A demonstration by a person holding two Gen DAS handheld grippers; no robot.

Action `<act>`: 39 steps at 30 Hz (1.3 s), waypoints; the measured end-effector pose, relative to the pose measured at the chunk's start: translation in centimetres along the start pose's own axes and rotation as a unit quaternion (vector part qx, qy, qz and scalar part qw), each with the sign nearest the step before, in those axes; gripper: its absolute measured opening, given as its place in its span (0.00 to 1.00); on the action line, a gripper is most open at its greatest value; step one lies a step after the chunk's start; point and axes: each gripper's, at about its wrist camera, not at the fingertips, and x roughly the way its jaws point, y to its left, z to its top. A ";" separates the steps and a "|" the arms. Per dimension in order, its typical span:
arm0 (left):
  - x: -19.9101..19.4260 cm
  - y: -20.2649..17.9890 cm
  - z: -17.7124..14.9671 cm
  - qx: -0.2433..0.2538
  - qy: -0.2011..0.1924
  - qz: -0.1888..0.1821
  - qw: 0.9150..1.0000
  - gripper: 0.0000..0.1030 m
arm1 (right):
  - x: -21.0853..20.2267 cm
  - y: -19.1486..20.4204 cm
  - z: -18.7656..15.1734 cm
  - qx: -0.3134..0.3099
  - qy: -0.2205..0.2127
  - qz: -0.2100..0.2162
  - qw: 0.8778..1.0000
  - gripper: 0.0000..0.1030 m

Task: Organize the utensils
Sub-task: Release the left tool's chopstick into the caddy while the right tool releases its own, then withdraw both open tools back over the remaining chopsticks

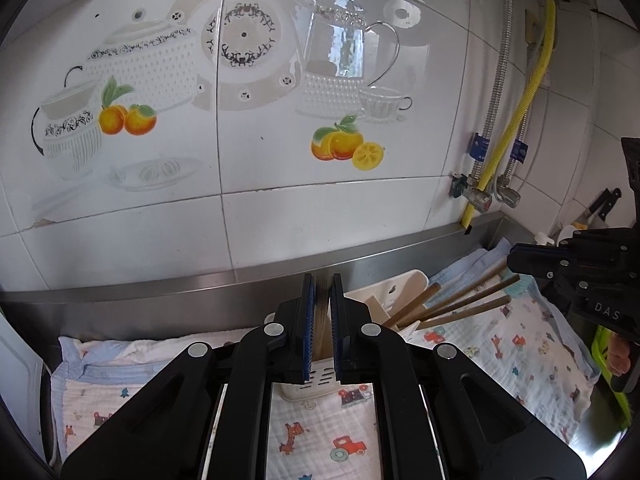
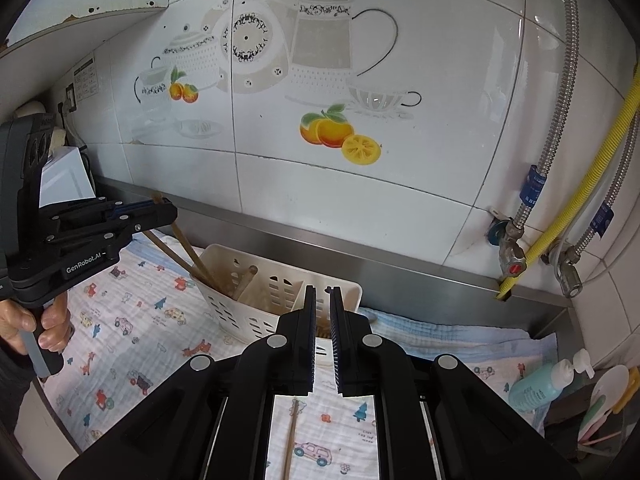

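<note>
A white slotted utensil holder (image 2: 256, 304) stands on a patterned cloth by the wall; it also shows in the left wrist view (image 1: 404, 288). My left gripper (image 1: 321, 324) is shut on brown chopsticks (image 1: 320, 320) above the holder's left end; in the right wrist view the left gripper (image 2: 160, 208) holds the chopsticks (image 2: 188, 254) slanting down into the holder. Several chopsticks (image 1: 468, 300) lean in the holder. My right gripper (image 2: 322, 340) is nearly closed and empty, just in front of the holder. One chopstick (image 2: 291, 440) lies on the cloth below it.
A tiled wall with teapot and fruit pictures rises behind the steel counter edge (image 2: 400, 272). Metal and yellow hoses with valves (image 2: 516, 256) stand at the right. A blue bottle (image 2: 540, 384) and plastic items sit at the far right. A white appliance (image 2: 64, 180) is at the left.
</note>
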 end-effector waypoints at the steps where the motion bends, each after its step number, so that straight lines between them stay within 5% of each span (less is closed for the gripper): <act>1: -0.2 -0.1 0.1 0.001 -0.003 0.001 1.000 0.08 | -0.3 0.0 0.0 0.001 -0.004 -0.001 1.000 0.09; 15: -6.5 -0.7 -0.7 -0.004 -0.048 -0.011 0.999 0.09 | -6.5 1.0 -3.2 0.009 -0.061 0.001 0.998 0.25; 24: -9.0 -1.0 -7.0 -0.006 -0.029 -0.019 0.999 0.09 | -7.5 3.1 -10.2 0.009 -0.047 0.013 0.999 0.27; 39: -7.5 -0.7 -18.0 -0.065 0.049 -0.049 0.995 0.09 | -4.2 4.7 -22.8 0.051 0.011 0.014 0.999 0.27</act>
